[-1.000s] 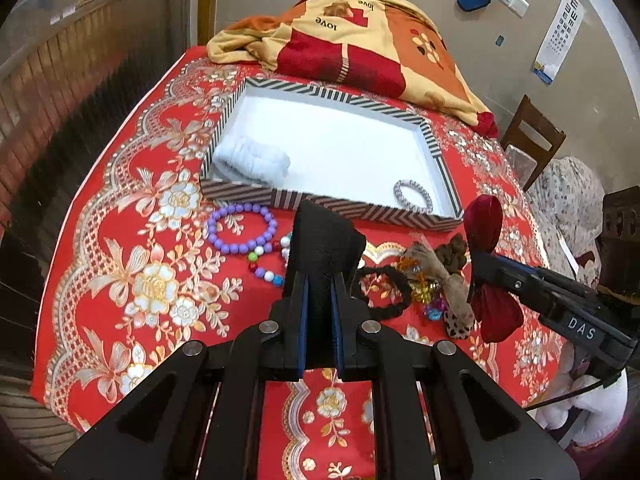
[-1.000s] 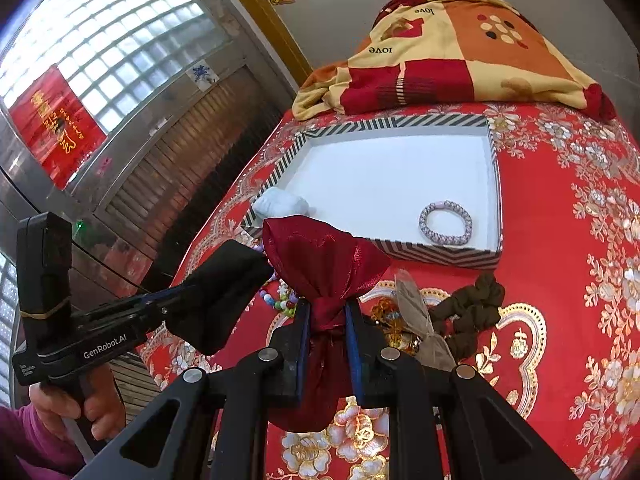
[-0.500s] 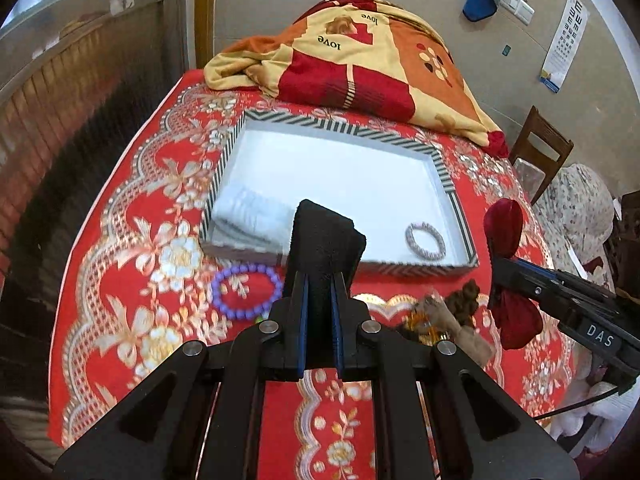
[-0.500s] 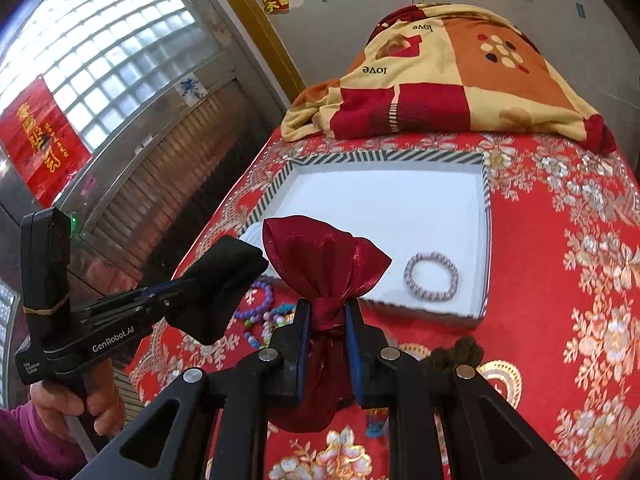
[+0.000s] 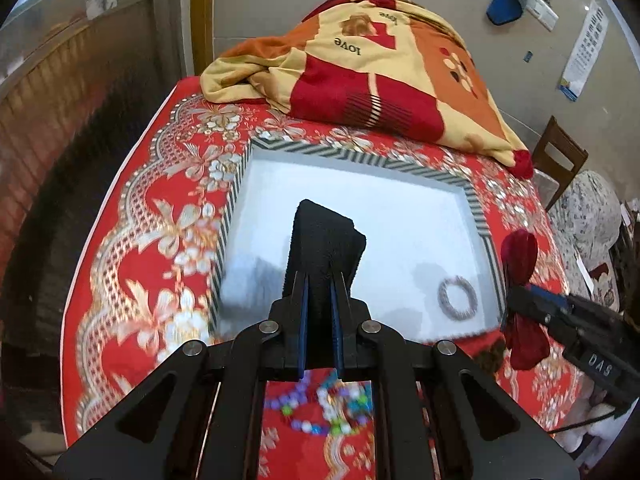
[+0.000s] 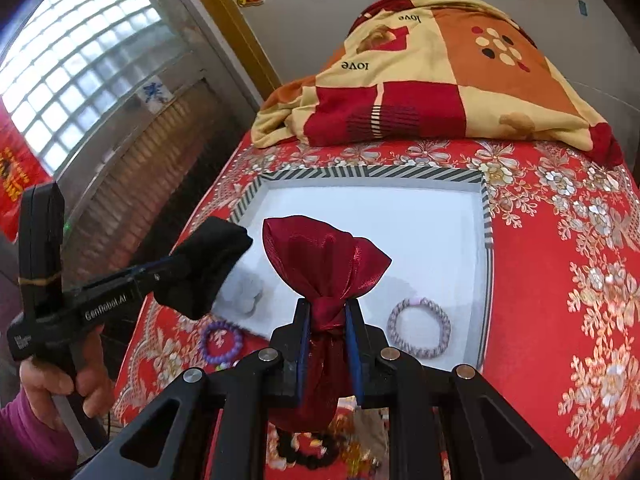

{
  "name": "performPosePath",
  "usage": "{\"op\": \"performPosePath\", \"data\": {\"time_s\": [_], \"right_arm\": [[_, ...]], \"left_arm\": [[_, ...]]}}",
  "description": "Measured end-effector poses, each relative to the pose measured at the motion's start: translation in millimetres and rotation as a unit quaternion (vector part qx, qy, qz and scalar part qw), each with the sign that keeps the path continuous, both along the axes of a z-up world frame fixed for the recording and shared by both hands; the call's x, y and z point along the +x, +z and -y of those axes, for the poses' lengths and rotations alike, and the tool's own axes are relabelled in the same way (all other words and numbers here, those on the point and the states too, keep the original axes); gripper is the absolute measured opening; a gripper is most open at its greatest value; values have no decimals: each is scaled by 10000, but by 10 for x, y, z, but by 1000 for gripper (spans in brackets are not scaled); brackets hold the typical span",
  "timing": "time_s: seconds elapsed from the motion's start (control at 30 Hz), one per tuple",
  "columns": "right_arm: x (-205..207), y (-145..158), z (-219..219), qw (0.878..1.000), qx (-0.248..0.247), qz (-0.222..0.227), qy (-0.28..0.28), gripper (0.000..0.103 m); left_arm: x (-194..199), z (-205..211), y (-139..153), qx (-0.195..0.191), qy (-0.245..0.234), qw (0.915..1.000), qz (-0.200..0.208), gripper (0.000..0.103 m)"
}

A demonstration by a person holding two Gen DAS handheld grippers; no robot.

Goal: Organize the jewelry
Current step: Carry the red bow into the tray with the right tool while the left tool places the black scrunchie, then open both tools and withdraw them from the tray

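Note:
My left gripper [image 5: 319, 280] is shut on a black pouch [image 5: 326, 242] and holds it above the near left part of the white tray [image 5: 360, 196]. My right gripper [image 6: 326, 312] is shut on a dark red satin pouch [image 6: 320, 256], held above the tray's near edge. The red pouch also shows in the left wrist view [image 5: 520, 256], and the black pouch in the right wrist view [image 6: 208, 264]. A silver bracelet [image 6: 419, 328] lies in the tray's near right corner. A white pouch [image 6: 244, 292] lies in the near left corner. A purple bead bracelet [image 6: 222, 340] lies on the cloth before the tray.
Coloured bead strings [image 5: 328, 404] and dark beads [image 6: 308, 452] lie on the red flowered tablecloth [image 6: 560, 280] under the grippers. A folded yellow and red blanket [image 5: 380, 72] lies behind the tray. A wooden chair [image 5: 560, 160] stands at the right.
Both grippers have risen and moved forward over the tray, each keeping its pouch. The loose jewelry on the cloth has dropped below the fingers.

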State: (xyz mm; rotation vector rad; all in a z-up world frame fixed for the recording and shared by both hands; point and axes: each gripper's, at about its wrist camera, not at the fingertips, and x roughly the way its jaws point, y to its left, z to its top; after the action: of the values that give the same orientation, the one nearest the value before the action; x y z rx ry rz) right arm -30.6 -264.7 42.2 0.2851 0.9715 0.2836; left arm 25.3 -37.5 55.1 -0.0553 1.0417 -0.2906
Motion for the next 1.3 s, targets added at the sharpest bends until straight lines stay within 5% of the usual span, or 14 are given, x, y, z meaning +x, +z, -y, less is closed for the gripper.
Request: {"op": "performPosePath", "data": {"time_s": [0.37, 0.8, 0.87, 0.93, 0.97, 1.03, 1.1, 1.3], "right_arm": [[574, -363, -32, 9985, -232, -459, -177, 16], [946, -870, -79, 9931, -442, -1060, -236, 16], [965, -918, -75, 9927, -412, -1103, -261, 23], [944, -927, -46, 9933, -259, -1089, -281, 45], [934, -917, -39, 9937, -211, -1066, -284, 45], [899, -866, -25, 9942, -180, -1018, -284, 45], [848, -790, -16, 9948, -211, -957, -281, 45], [567, -504, 14, 9967, -149, -722, -335, 45]], "left_arm": [[691, 18, -346, 5, 162, 9991, -389, 9], [919, 15, -689, 78, 233, 9971, -719, 9], [916, 0, -690, 45, 277, 9971, -711, 9], [900, -3, -680, 27, 280, 9971, -711, 14], [884, 4, -668, 65, 264, 9972, -694, 17], [843, 15, -640, 112, 247, 9975, -650, 40], [793, 7, -603, 45, 258, 9977, -626, 48], [573, -52, -446, 36, 371, 9978, -550, 50]]}}
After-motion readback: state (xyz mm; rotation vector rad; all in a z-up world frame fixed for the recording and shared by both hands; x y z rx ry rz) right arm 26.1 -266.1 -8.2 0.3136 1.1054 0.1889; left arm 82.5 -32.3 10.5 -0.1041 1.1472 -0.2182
